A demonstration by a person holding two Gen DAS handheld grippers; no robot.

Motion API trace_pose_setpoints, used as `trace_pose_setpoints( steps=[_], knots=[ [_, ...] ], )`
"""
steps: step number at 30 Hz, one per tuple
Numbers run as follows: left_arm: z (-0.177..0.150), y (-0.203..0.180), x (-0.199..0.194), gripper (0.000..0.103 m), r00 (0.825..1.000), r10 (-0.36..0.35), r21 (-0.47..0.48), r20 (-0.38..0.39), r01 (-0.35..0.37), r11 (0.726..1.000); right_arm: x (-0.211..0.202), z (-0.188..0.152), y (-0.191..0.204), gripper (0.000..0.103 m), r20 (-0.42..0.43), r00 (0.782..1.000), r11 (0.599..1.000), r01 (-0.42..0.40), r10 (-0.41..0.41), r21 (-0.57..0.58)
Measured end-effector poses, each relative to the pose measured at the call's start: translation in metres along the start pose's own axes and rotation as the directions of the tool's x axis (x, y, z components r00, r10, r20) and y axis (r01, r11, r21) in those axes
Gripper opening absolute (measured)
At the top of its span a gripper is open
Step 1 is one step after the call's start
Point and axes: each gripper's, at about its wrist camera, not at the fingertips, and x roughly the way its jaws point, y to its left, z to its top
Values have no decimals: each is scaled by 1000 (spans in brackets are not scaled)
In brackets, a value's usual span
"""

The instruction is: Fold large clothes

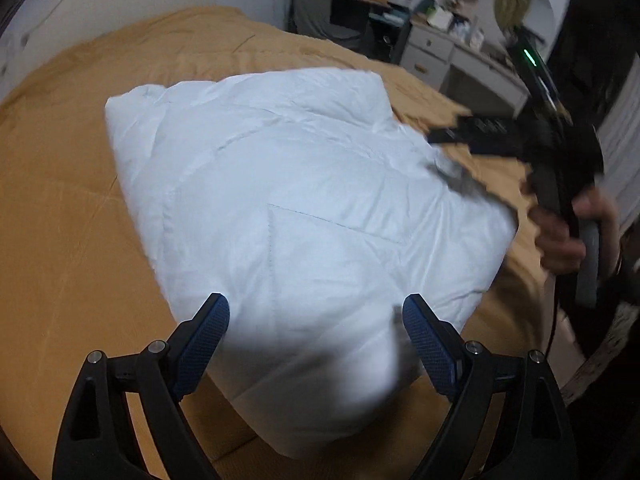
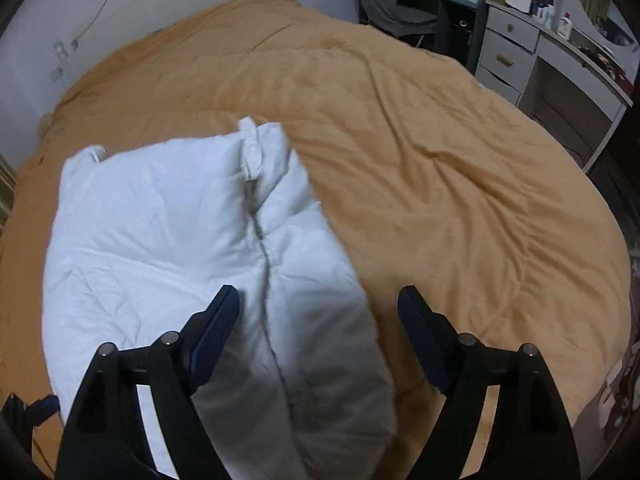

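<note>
A white padded jacket (image 1: 288, 200) lies folded in a thick bundle on the tan bed cover (image 1: 60, 240). My left gripper (image 1: 316, 312) is open, its blue pads spread over the near end of the jacket, holding nothing. In the right wrist view the jacket (image 2: 160, 232) shows its zipper seam and collar, lying at the left. My right gripper (image 2: 318, 304) is open above the jacket's right edge and empty. It also shows in the left wrist view (image 1: 444, 152), blurred, at the jacket's right side, held by a hand.
The tan bed cover (image 2: 440, 160) stretches wide to the right of the jacket. A white desk with drawers (image 2: 516, 52) and a grey chair (image 2: 388, 4) stand past the far edge. A wall with a cable (image 2: 100, 12) is at the far left.
</note>
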Motion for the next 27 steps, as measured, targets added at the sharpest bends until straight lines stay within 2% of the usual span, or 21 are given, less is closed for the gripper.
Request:
trace_pose_setpoints(
  steps=[1, 2, 3, 4, 5, 6, 7, 8, 9, 11, 14, 15, 17, 18, 19, 21, 23, 25, 27],
  knots=[
    [2, 20, -9, 89, 999, -42, -98, 28, 44, 994, -13, -6, -13, 93, 10, 999, 999, -40, 40, 32],
    [3, 49, -17, 90, 995, -76, -223, 59, 87, 971, -20, -11, -22, 98, 3, 996, 995, -85, 85, 58],
    [3, 72, -21, 90, 994, -82, -316, 65, 99, 944, -24, -19, -33, 103, -25, 985, 982, -166, 169, 96],
    [2, 95, -23, 90, 995, -83, -393, 58, 99, 914, -24, -27, -42, 103, -34, 970, 961, -234, 241, 147],
    [3, 112, -22, 90, 995, -83, -450, 50, 97, 888, -23, -34, -50, 103, -65, 940, 929, -316, 334, 192],
    [1, 132, -22, 90, 995, -89, -515, 53, 104, 851, -17, -44, -58, 103, -106, 899, 886, -390, 426, 250],
    [-1, 148, -21, 91, 993, -102, -559, 67, 122, 820, -13, -51, -62, 103, -133, 872, 861, -421, 471, 286],
    [-4, 162, -19, 91, 992, -106, -599, 72, 128, 790, -8, -59, -66, 103, -149, 851, 840, -441, 503, 317],
    [-6, 173, -16, 91, 990, -116, -630, 78, 139, 764, -4, -66, -68, 103, -159, 844, 832, -442, 512, 335],
    [-7, 180, -6, 91, 986, -147, -655, 82, 165, 738, 10, -79, -75, 103, -178, 822, 805, -445, 541, 392],
    [6, 188, 20, 92, 979, -191, -652, 74, 192, 734, 28, -89, -74, 103, -156, 726, 690, -531, 669, 491],
    [12, 192, 31, 92, 976, -206, -650, 71, 201, 732, 34, -89, -70, 103, -153, 710, 675, -546, 688, 496],
    [15, 197, 46, 92, 970, -226, -664, 85, 224, 713, 44, -89, -61, 103, -159, 704, 674, -553, 693, 489],
    [20, 203, 56, 92, 963, -249, -677, 106, 253, 691, 49, -87, -55, 103, -165, 706, 683, -556, 689, 474],
    [26, 211, 68, 92, 952, -279, -698, 127, 286, 657, 52, -86, -50, 103, -170, 713, 695, -554, 681, 459],
    [36, 220, 89, 92, 921, -354, -712, 160, 356, 605, 54, -85, -44, 103, -175, 717, 705, -556, 675, 441],
    [50, 225, 111, 92, 882, -435, -707, 181, 424, 566, 53, -84, -43, 103, -174, 717, 708, -562, 675, 427],
    [59, 230, 128, 100, 869, -458, -714, 188, 441, 543, 56, -85, -41, 103, -171, 709, 702, -575, 684, 421],
    [64, 237, 144, 102, 843, -478, -727, 247, 487, 484, 61, -89, -44, 103, -169, 689, 681, -592, 705, 431]
  ],
)
